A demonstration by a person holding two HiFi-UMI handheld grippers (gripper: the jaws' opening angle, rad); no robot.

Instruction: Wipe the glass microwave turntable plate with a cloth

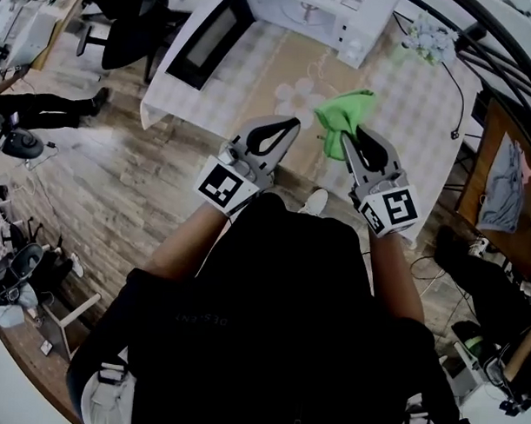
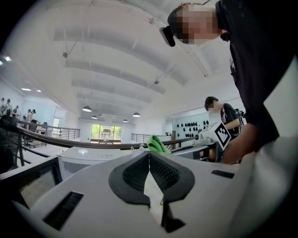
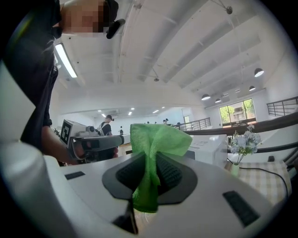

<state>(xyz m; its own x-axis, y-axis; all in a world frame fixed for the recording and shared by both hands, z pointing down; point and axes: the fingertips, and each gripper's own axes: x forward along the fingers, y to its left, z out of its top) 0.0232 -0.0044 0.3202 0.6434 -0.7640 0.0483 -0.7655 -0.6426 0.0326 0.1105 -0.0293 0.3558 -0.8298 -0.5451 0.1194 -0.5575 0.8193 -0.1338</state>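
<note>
Right gripper is clamped on the green cloth, which bunches up above the tips and hangs a bit below. Left gripper is just beside it, pinched together on nothing. Both hover over the near edge of the checked tabletop. The microwave sits further back with its door open, and I can't make out the glass plate.

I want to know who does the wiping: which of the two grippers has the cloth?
The right gripper: its jaws are shut on the green cloth. The left gripper has its jaws together with nothing between them.
</note>
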